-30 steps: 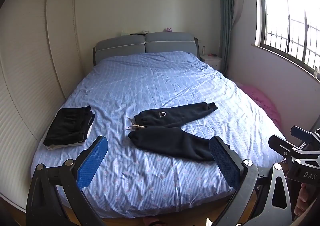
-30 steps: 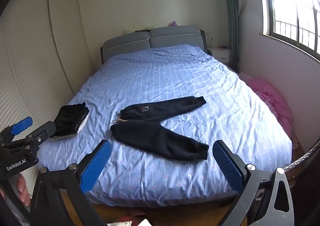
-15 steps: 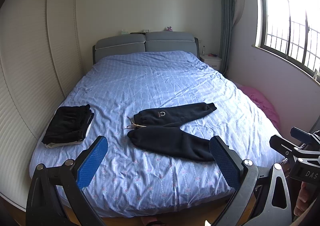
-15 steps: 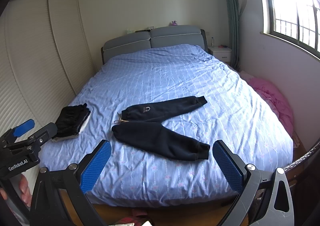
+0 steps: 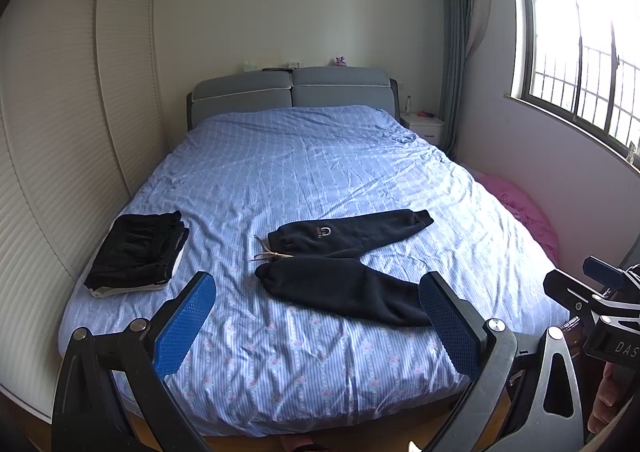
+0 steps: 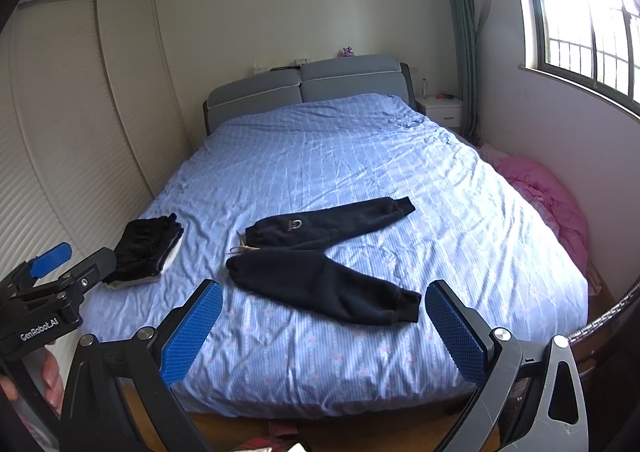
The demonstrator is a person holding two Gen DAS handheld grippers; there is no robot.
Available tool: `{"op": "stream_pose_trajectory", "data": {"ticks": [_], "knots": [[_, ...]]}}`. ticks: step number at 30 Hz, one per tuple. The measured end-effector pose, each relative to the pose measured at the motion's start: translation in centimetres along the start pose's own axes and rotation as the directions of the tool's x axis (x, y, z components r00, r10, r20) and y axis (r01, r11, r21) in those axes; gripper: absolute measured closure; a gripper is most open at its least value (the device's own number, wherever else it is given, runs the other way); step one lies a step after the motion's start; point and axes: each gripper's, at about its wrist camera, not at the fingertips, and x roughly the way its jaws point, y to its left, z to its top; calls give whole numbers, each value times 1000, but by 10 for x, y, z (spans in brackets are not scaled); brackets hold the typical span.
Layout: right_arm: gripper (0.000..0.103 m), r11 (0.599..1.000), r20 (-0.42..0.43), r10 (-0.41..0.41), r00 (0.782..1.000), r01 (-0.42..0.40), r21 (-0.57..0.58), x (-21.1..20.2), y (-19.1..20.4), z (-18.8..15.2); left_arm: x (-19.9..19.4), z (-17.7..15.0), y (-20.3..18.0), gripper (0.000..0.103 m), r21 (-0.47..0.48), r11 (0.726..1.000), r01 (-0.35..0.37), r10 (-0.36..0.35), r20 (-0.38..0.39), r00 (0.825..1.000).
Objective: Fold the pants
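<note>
Dark navy sweatpants [image 5: 344, 264] lie spread on the blue striped bed, legs splayed in a V toward the right, waistband and tan drawstring toward the left; they also show in the right wrist view [image 6: 324, 260]. My left gripper [image 5: 318, 322] is open and empty, held off the foot of the bed short of the pants. My right gripper [image 6: 324, 328] is open and empty at the same distance. Each gripper shows at the edge of the other's view.
A stack of folded dark clothes [image 5: 138, 254] sits at the bed's near left edge. The bed [image 5: 304, 156] has a grey headboard. Wardrobe doors [image 5: 60, 124] stand left, a pink heap [image 6: 548, 192] lies on the floor right, a nightstand [image 6: 442, 110] at back.
Both grippers have drifted slightly; the view has shifted a little. The pants and the folded stack have not moved.
</note>
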Motion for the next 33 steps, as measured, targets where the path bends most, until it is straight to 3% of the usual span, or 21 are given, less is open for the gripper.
{"op": "stream_pose_trajectory", "data": {"ticks": [33], "knots": [[0,1000,-16,-4,1000,4,6,6,0,3,3,-2,4,0,-28,1000,10,-10,4,1000]]}}
